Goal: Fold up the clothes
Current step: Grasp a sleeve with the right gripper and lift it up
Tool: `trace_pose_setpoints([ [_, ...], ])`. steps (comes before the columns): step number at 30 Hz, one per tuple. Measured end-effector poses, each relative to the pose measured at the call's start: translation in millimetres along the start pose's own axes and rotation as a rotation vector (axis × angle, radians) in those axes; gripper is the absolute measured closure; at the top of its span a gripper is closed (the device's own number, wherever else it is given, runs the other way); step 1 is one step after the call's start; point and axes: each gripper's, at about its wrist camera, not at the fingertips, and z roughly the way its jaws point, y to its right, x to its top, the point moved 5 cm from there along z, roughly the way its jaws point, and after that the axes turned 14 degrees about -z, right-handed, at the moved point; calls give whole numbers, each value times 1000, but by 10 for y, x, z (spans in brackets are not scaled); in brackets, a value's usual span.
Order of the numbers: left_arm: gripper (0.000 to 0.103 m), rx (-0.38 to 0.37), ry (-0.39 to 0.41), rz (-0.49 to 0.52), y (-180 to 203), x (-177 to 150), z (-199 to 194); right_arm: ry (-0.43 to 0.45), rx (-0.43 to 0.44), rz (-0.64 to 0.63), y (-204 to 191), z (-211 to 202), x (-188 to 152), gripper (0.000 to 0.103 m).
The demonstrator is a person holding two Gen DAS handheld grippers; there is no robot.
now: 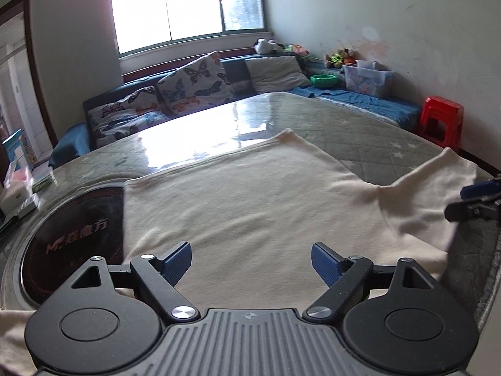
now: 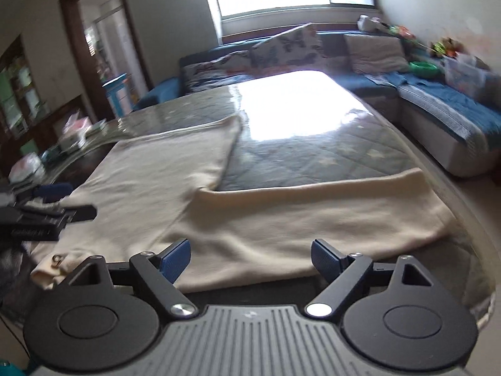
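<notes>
While I am hovering both tools over the cream garment (image 1: pixel 250 194) lying flat on the glossy table (image 1: pixel 194 138), the left gripper (image 1: pixel 250 263) and right gripper (image 2: pixel 250 261) are gaping wide, holding nothing. I am worrying that the soft, limp knit could slide on the slick glass, dragging the sleeve (image 2: pixel 313 206) at two o'clock askew.
</notes>
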Motion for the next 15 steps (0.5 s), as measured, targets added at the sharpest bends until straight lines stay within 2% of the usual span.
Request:
trace_pose_setpoints([
  [7,11,-33,8,92,294,-124,-1,-42,-185,-73,196,-12,-157,19],
  [15,10,-62,22,192,564,-304,-21,-32,-259,44,534,-15,-203,22],
])
